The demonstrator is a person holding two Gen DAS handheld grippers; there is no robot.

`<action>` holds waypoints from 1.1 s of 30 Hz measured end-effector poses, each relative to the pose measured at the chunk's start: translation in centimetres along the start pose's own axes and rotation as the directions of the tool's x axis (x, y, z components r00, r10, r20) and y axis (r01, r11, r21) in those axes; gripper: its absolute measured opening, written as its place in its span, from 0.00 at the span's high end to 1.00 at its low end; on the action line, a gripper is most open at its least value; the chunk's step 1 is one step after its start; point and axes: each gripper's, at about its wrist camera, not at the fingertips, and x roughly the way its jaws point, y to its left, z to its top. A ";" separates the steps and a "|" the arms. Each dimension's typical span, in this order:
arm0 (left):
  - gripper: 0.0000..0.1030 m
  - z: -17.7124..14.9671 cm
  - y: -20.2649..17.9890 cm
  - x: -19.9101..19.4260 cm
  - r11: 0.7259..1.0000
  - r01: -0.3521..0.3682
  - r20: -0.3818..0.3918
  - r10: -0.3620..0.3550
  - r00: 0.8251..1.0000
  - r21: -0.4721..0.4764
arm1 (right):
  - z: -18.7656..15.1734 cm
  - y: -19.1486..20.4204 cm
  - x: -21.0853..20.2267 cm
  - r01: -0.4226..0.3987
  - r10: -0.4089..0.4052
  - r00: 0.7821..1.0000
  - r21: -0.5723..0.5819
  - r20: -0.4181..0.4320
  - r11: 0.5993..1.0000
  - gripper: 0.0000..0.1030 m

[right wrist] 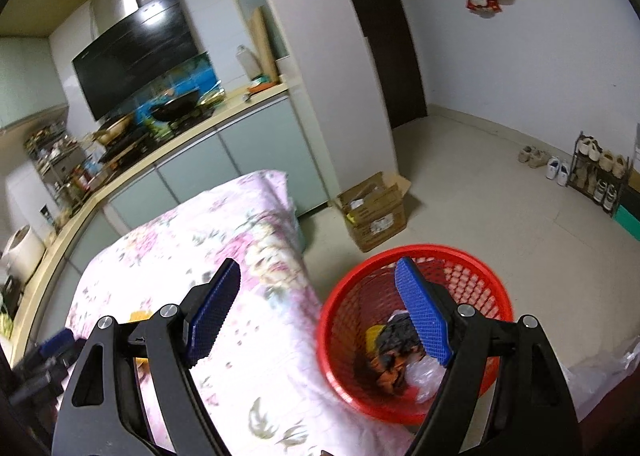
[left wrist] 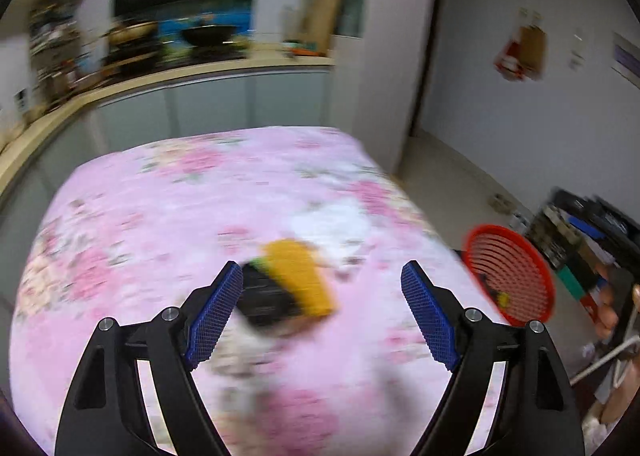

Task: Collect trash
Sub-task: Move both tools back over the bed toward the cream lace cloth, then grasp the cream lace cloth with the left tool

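A yellow and black snack wrapper [left wrist: 290,288] lies on the pink flowered cloth [left wrist: 180,216], blurred by motion. My left gripper [left wrist: 322,276] is open just above and around it, jaws apart, not touching. A red mesh basket [left wrist: 510,276] stands beyond the table's right edge. In the right wrist view my right gripper [right wrist: 318,276] is open and empty above the table edge and the red basket [right wrist: 416,332], which holds wrappers and clear plastic [right wrist: 400,352]. A bit of the yellow wrapper [right wrist: 138,315] and the left gripper's body [right wrist: 44,364] show at far left.
A kitchen counter [right wrist: 168,144] with stove and pans runs behind the table. A cardboard box [right wrist: 376,212] stands on the tiled floor past the basket. A shoe rack [right wrist: 600,172] is at the far right wall. A white pillar [left wrist: 384,56] stands behind the table.
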 end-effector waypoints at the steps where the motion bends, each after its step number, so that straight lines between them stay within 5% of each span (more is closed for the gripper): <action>1: 0.23 -0.1 1.6 -0.3 0.999 -0.022 0.004 0.022 1.000 -0.029 | -0.3 0.4 0.0 -0.008 0.008 1.000 -0.006 -0.005 1.000 0.25; 10: 0.23 -2.2 9.5 -1.5 0.980 -0.144 0.009 0.147 0.989 -0.138 | -2.2 3.4 0.5 -0.054 0.052 0.997 -0.033 -0.051 0.998 0.25; 19: 0.23 -4.7 10.3 2.8 0.983 -0.030 -0.074 0.017 0.997 -0.180 | -4.0 5.3 0.9 -0.061 0.055 0.994 -0.061 -0.094 0.996 0.25; 24: 0.24 -5.1 9.7 5.9 0.987 -0.025 -0.117 0.006 0.993 -0.160 | -4.7 5.9 1.3 -0.049 0.040 0.993 -0.083 -0.114 0.995 0.25; 29: 0.57 -5.7 10.4 6.6 0.985 -0.009 -0.129 -0.013 0.992 -0.171 | -5.1 5.9 1.9 -0.034 0.022 0.992 -0.089 -0.127 0.995 0.25; 33: 0.66 -6.0 10.8 6.0 0.985 -0.001 -0.111 -0.019 0.994 -0.174 | -5.2 6.7 2.7 -0.044 0.030 0.989 -0.097 -0.143 0.994 0.25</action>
